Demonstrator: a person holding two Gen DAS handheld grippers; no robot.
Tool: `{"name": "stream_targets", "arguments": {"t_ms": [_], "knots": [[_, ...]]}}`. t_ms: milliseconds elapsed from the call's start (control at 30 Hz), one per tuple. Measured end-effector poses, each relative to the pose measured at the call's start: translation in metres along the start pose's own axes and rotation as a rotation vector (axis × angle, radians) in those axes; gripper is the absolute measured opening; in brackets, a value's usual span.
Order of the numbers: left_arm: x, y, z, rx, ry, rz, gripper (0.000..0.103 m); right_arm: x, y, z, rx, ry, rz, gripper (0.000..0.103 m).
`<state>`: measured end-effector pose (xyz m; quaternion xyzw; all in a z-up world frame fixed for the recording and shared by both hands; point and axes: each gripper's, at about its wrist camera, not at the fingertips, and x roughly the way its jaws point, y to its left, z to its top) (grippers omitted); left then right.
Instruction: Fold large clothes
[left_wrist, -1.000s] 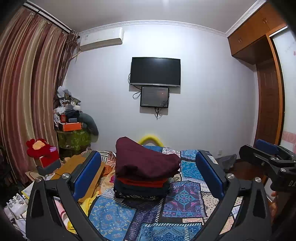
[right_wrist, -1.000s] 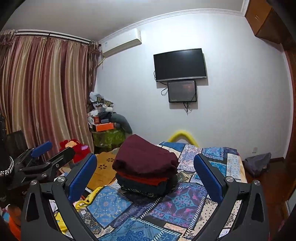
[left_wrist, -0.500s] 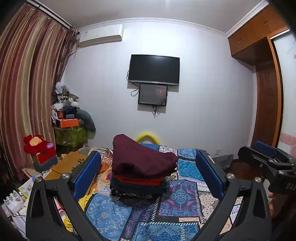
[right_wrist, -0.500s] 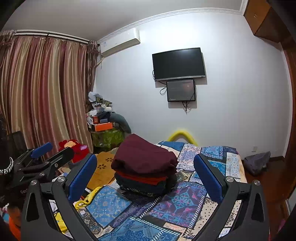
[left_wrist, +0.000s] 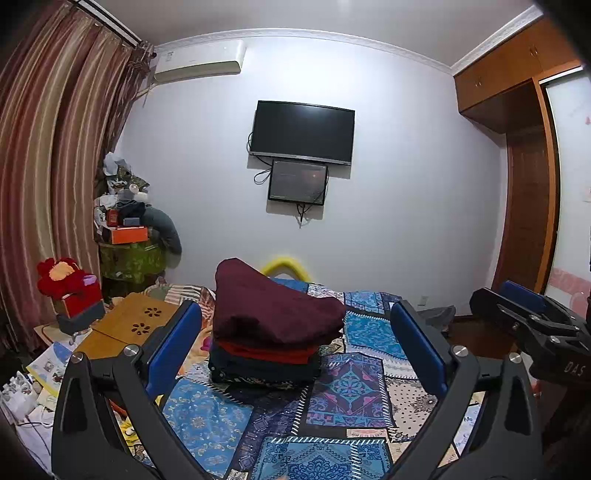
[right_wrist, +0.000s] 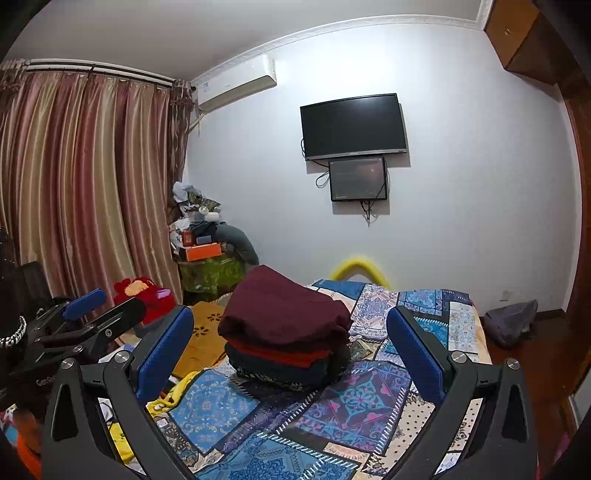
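the left gripper (left_wrist: 295, 343) was spread wide, blue padded fingers (left_wrist: 173, 347) empty. the right gripper (right_wrist: 290, 347) was equally wide and empty. ahead of both, framed between the fingers, sat a stack of folded clothes (left_wrist: 273, 332), soft maroon knit on top, on the patchwork bedspread (left_wrist: 362, 391).

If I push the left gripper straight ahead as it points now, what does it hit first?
Probably the pile of folded clothes on the patchwork bedspread: it sits centred between the open left gripper fingers. How far off is unclear through the fisheye.
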<state>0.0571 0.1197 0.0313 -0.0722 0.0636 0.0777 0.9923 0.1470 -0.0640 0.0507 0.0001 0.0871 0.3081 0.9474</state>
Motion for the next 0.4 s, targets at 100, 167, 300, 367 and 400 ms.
{"name": "stream_targets", "arguments": {"t_ms": [100, 167, 300, 367, 400], "knots": [[0.0001, -0.0016, 0.0001, -0.006, 0.002, -0.017, 0.102, 0.0004, -0.0005, -0.0002, 0.001, -0.002, -0.004, 0.103], [0.0001, -0.0026, -0.0001, -0.003, 0.001, -0.015, 0.102, 0.0016, -0.0006, -0.0009, 0.001, 0.002, -0.006, 0.103], [-0.0002, -0.0055, -0.0016, 0.009, 0.003, -0.011, 0.102, 0.0029, -0.001, -0.0014, 0.002, 0.006, -0.005, 0.103], [-0.0001, -0.0061, -0.0021, 0.015, 0.004, -0.007, 0.102, 0.0038, -0.0011, -0.0016, -0.001, 0.01, -0.006, 0.103], [0.0, -0.0058, -0.0022, 0.017, 0.006, -0.006, 0.102, 0.0042, -0.0011, -0.0015, -0.002, 0.012, -0.006, 0.103]]}}
